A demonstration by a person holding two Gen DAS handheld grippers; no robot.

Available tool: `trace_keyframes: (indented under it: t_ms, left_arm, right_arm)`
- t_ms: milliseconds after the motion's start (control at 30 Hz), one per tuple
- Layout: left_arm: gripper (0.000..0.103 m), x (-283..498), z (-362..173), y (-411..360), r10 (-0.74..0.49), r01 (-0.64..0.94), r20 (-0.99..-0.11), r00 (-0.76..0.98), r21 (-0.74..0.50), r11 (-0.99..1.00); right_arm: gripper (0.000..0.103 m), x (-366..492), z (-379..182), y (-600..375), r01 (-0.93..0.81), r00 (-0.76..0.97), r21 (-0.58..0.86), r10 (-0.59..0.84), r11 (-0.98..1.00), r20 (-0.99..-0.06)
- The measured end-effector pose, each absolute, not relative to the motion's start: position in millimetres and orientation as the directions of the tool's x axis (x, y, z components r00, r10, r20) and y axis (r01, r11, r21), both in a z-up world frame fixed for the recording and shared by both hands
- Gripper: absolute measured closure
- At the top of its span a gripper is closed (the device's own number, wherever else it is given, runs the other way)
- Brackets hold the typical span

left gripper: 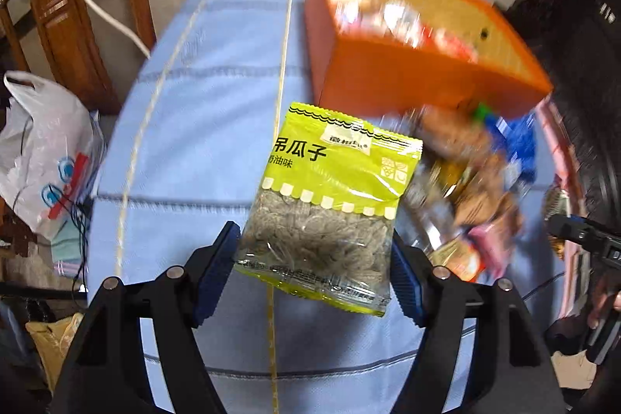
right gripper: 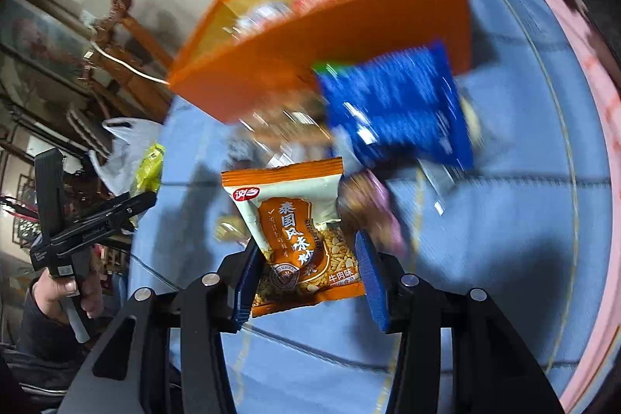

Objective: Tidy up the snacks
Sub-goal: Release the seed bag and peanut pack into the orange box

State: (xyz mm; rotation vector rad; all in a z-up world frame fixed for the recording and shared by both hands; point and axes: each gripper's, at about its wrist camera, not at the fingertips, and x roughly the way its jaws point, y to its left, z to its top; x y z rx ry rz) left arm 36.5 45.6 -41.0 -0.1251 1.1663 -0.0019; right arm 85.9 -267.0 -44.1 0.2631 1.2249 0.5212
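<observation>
Counter [left gripper: 186, 127] under a light blue stitched cloth; beige wall, carved wooden furniture [left gripper: 73, 22] and a white plastic bag [left gripper: 46, 150] on the far side. Orange bin [left gripper: 392, 80] on the cloth with blurred packets inside, a loose snack pile [left gripper: 473, 181] just in front, blue packet [right gripper: 396, 107] among it. Left tongs [left gripper: 314, 270] clenched on the green seed packet [left gripper: 330, 196], lifted above the cloth. Right tongs [right gripper: 306, 278] grasping the orange peanut packet [right gripper: 299, 231], near the pile.
</observation>
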Motion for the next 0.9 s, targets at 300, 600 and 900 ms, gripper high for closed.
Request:
trace_keyframes:
  t_ms: [300,600,900]
  left_arm:
    - [0.032,125,19,22,-0.116,0.017,-0.839,0.531,-0.126,0.992]
    - [0.032,215,11,-6,-0.128,0.041,-0.849,0.513,-0.125,0.991]
    - [0.009,235,-12,-13,-0.071,-0.006,-0.863,0.499,-0.086,0.996]
  right_arm:
    - [0.056,165,23,-273,-0.283,0.389,0.485,0.561,0.828,-0.73]
    - [0.054,239,13,-269,-0.22,0.447,0.453,0.502,0.864,-0.741]
    - [0.009,251,-7,-274,-0.114,0.498,0.412,0.41,0.904,-0.764]
